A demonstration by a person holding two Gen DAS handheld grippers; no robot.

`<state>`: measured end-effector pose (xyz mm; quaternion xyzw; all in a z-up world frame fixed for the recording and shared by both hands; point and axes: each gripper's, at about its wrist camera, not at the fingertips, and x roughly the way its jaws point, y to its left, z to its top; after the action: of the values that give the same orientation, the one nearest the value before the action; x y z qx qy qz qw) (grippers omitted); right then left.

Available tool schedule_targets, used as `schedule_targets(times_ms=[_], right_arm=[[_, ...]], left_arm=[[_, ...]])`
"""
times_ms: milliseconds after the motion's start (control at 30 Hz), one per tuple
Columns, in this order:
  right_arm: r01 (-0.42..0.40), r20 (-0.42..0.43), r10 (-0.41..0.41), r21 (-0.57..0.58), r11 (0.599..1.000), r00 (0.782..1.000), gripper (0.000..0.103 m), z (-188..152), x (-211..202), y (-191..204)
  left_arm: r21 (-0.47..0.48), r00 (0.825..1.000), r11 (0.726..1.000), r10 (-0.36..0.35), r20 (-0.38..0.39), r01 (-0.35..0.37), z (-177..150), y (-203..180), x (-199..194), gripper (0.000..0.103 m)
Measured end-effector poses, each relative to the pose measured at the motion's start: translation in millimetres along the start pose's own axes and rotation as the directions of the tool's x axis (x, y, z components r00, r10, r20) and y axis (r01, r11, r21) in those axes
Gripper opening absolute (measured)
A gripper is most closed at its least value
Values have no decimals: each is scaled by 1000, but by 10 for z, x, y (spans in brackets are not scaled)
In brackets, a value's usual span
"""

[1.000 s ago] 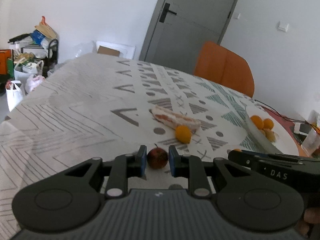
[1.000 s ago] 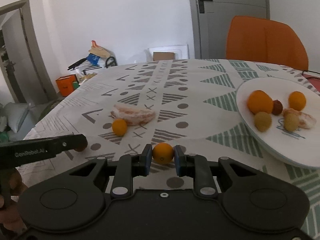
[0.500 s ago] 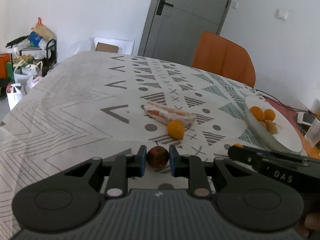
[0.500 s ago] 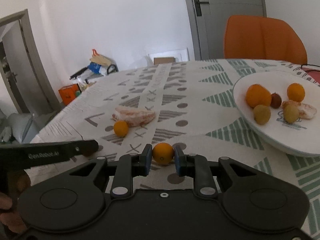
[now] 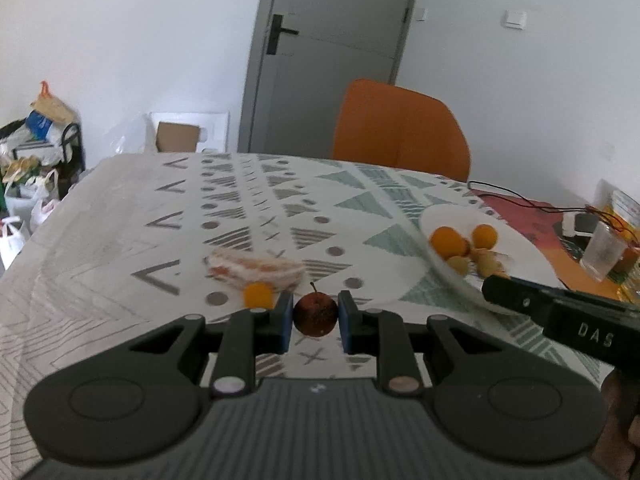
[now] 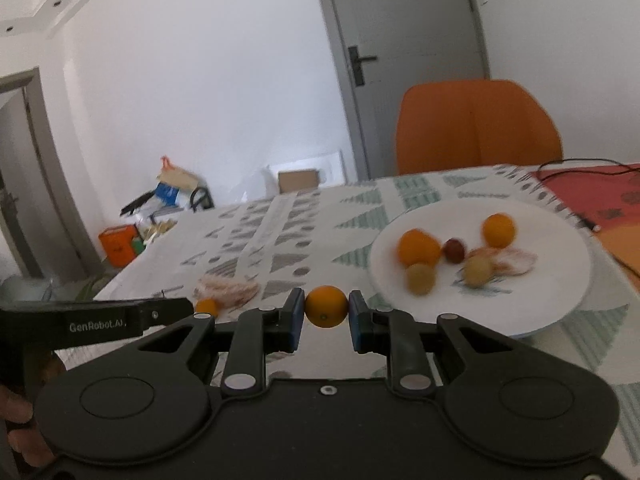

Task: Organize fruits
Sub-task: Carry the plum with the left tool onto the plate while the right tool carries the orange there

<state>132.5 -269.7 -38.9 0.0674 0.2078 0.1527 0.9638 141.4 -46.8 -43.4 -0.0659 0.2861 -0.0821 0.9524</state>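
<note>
Since a second ago we have lifted both grippers off the surface [image 5: 120,216] and swung them toward the plate [image 6: 560,304], which now looks nearer in both views. Our left gripper [image 5: 311,317] has its jaws nearly together, pinching a small red apple [image 5: 315,314]. Our right gripper [image 6: 326,309] likewise pinches an orange [image 6: 326,306]. Another small orange [image 5: 258,295] and a peeled piece [image 5: 256,267] lie on the surface beyond.

Patterned table [image 5: 120,240] bears a white plate [image 6: 560,280]; a peeled segment [image 5: 256,266]; a small orange [image 5: 258,295].
</note>
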Motion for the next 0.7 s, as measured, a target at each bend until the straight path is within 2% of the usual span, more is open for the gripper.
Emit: schedule_targets(times_ms=[367, 700], right_arm=[[38, 84, -41, 36, 999, 996, 22, 108, -280, -333], [83, 98, -92, 90, 992, 991, 22, 82, -276, -596]], left_arm=[[56, 999, 998, -26, 30, 24, 87, -383, -56, 22], [100, 996, 992, -77, 35, 73, 226, -642, 95, 22]])
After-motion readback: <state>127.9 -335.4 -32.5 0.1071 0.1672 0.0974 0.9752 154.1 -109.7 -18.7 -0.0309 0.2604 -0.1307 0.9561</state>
